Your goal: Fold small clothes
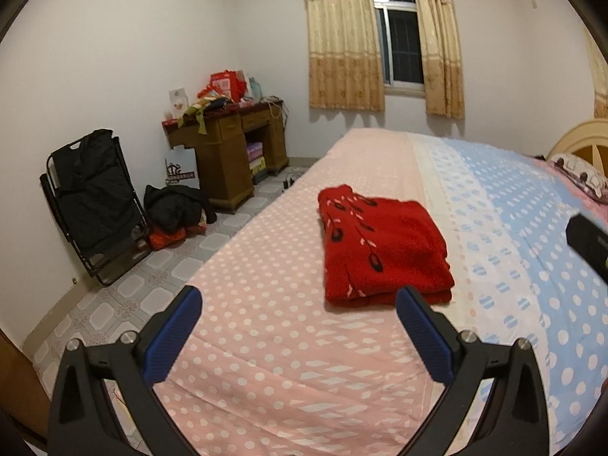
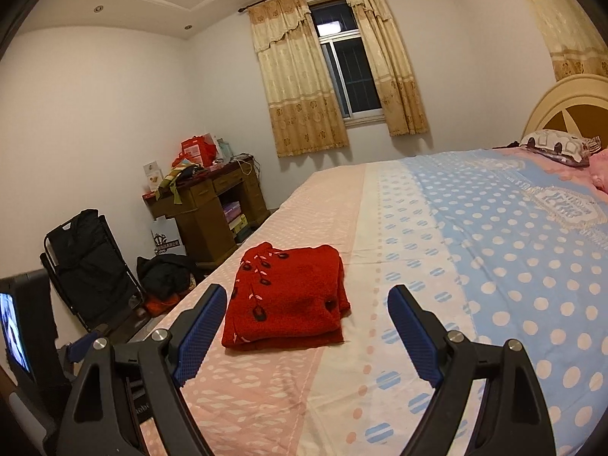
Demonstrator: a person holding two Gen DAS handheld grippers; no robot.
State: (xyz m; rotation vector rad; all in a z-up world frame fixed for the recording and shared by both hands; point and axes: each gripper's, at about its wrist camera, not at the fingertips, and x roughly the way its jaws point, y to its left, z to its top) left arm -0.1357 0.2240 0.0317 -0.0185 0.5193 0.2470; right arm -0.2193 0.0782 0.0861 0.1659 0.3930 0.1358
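Ahead of the tongs, the garment [image 1: 383,245] is red with dark leaf sprigs. The bedspread [image 2: 513,266] is pink and blue, white-dotted.

We see white walls [image 2: 95,106], a dark window [image 2: 351,76] between beige curtains [image 2: 296,83], a cluttered wooden desk [image 1: 231,144], a folded black chair [image 1: 95,205] on the tiled floor [image 1: 152,277], and a polka-dot bedspread [image 2: 494,266]

Nothing here reads clearly. The white bag [image 1: 181,171] beside the desk [image 1: 231,152] carries a dark printed logo, too blurred to spell out. The bedspread [image 2: 494,266] shows a woven emblem near the pillow, its characters illegible.
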